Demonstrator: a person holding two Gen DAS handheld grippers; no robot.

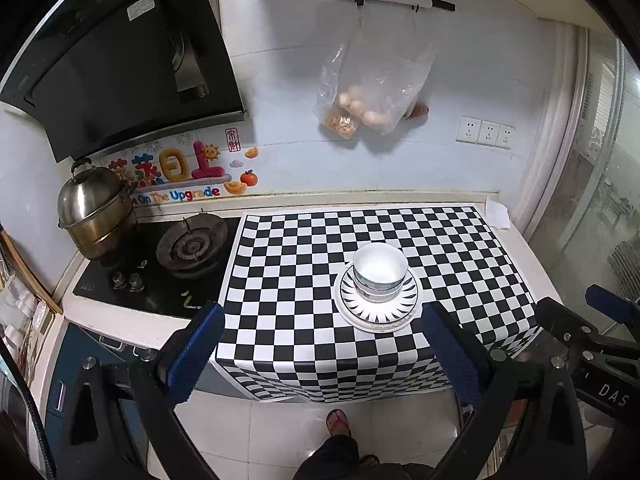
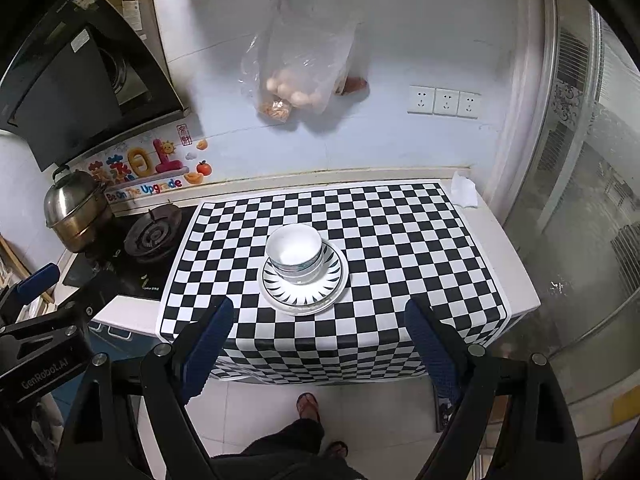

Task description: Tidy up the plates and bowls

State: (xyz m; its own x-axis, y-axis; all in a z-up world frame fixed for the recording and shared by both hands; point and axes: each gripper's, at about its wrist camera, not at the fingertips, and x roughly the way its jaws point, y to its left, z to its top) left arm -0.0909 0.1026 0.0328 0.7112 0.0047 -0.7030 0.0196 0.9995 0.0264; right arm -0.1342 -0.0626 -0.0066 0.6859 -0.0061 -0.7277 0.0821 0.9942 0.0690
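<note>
Left gripper [image 1: 322, 342] is wide open w/ nothing btwn its blue pads, held off the near edge of the checkered mat [image 1: 280, 280], clear of the dishes; right gripper [image 2: 318, 334] likewise gapes empty at the mat's near edge. Both grippers' rear bodies are cut off by the frame bottom. Stacked bowls [image 1: 380, 274] sit on stacked plates [image 1: 378, 306], roughly mid-mat, slightly toward its right half in the left wrist view. Exact no. of bowls is hard to make out: at least two nested, lower rims mostly hidden by the top one. Plates: a striped-rim one over a plain white one, maybe more, can't tell. Left of the mat: gas burner [image 1: 191, 247] and a steel steamer pot [image 1: 94, 212], its base partly hidden. Above the mat, on the wall, hangs a plastic bag [image 1: 372, 80] w/ roundish pale items, contents blurry. A paper scrap [image 1: 497, 214] lies at the mat's far right corner. Person's sandalled foot [image 1: 338, 422] shows below the mat's near edge.
</note>
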